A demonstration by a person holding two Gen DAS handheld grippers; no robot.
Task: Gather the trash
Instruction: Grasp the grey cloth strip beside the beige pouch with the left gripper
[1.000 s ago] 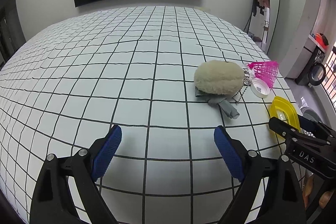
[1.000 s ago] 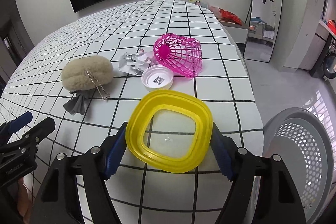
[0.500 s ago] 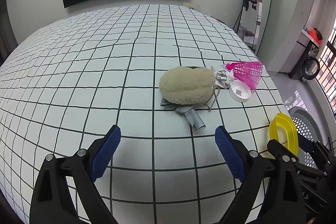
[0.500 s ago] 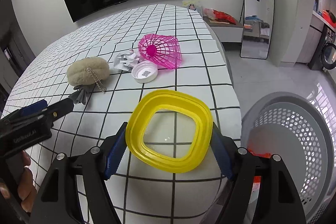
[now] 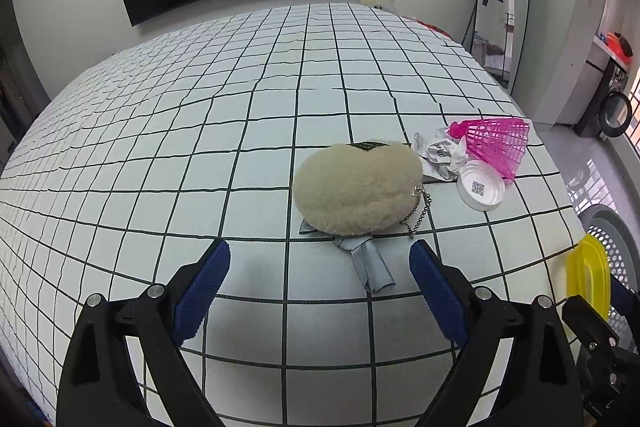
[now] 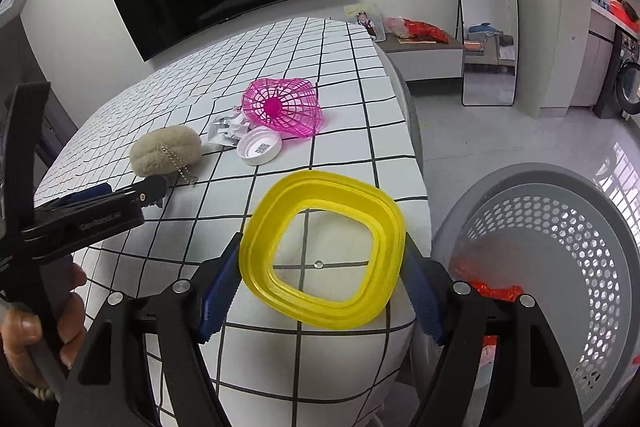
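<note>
Since a second ago the right tool (image 6: 322, 269), clenched on the yellow squarish plastic ring (image 6: 322, 251), has swung from the grid-cloth surface (image 6: 340, 75) toward the grey perforated basket (image 6: 568, 267). Centre it over the opening, then let go. Left tool (image 5: 318, 277) gapes, empty.

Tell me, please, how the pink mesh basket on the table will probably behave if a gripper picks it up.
The pink mesh basket is thin open lattice, so it is probably very light and may flex or dent between the fingers. It lies on its side beside the white lid, and its round flared shape suggests it could roll or skid away if only pushed.
</note>
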